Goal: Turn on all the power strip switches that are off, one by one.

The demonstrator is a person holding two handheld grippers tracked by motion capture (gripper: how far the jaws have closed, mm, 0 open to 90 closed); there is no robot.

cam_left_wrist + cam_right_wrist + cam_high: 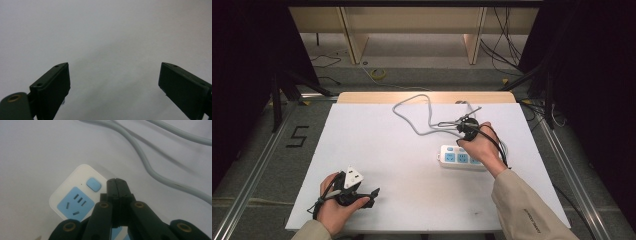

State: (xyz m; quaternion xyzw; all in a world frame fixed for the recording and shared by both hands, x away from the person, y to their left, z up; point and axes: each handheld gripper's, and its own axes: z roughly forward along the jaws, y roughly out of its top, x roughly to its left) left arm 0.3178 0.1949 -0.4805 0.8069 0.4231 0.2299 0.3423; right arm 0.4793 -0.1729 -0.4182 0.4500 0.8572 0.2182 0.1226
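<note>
Seen from above: a white power strip (460, 157) with pale blue sockets lying flat on the right half of a white table (402, 165), its grey cable (412, 112) looping away toward the far edge. Right gripper (460, 141) hovering over the strip's near-left end, jaws pressed fully together with nothing between them, tips sitting just beside the small blue switch button (93, 184) in the right gripper view. Left gripper (373, 196) resting near the front left edge, well apart from the strip, jaws spread wide and empty over bare tabletop.

Likely step: pressing the switch with the closed jaw tips. Risks from here: tips landing on the white casing beside the button rather than on it; a slanted push sliding the light strip across the smooth surface, since nothing pins it down; cable loops near the right hand snagging the gripper.

Surface plain, matte and white, on a pale wooden board. Beyond, grey floor, loose wires, wooden table legs, dark curtains at both sides.
</note>
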